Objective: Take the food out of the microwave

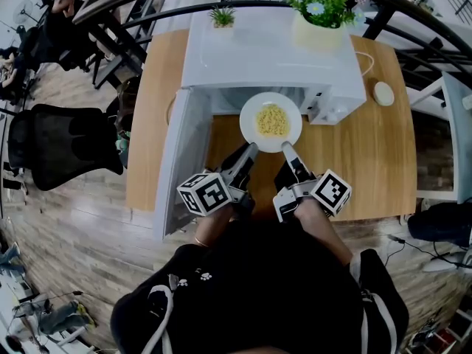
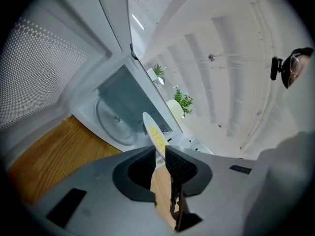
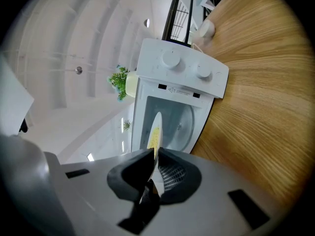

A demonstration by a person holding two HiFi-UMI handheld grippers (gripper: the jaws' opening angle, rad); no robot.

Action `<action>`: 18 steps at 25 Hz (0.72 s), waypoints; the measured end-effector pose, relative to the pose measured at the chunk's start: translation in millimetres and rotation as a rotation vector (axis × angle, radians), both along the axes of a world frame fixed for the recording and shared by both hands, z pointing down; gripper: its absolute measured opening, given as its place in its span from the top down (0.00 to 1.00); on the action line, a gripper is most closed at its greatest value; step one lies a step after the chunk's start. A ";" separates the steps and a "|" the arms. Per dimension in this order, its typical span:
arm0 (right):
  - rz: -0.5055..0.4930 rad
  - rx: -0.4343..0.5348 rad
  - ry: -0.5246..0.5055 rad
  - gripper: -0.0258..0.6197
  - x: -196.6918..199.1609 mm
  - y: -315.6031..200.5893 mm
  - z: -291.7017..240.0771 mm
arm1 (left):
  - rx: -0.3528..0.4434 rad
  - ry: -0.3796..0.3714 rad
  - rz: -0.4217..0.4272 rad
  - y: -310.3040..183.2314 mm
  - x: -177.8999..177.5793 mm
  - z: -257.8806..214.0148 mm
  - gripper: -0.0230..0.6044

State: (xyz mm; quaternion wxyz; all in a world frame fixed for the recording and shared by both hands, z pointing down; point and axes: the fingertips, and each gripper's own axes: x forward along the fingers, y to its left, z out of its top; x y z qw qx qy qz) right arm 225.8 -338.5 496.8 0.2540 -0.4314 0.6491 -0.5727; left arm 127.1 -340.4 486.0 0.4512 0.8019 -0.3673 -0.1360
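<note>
Clamping both the left claw (image 1: 253, 148) and right claw (image 1: 285, 148) onto the near rim of the plate (image 1: 251, 113) of noodles (image 1: 273, 120), held just ahead of them at the microwave (image 1: 273, 57) mouth; seemingly nearly out, not yet set on the table (image 1: 376, 153).

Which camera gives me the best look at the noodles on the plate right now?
The head view: it looks down on the plate, so the whole heap of noodles shows, with the left gripper and right gripper clamping the near rim. Both gripper views catch the plate edge-on, the noodles only a thin yellow strip.
</note>
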 end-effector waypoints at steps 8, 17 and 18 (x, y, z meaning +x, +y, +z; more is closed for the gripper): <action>-0.007 0.014 0.026 0.92 0.3 -1.2 -1.2 | -0.003 0.004 -0.003 -0.2 -0.2 1.1 0.86; -0.005 0.005 0.027 0.92 1.2 -1.6 0.3 | -0.008 -0.001 0.000 -0.8 0.0 2.2 0.86; -0.005 0.003 0.027 0.92 1.7 -1.6 0.4 | -0.009 -0.002 0.001 -0.9 0.5 2.2 0.86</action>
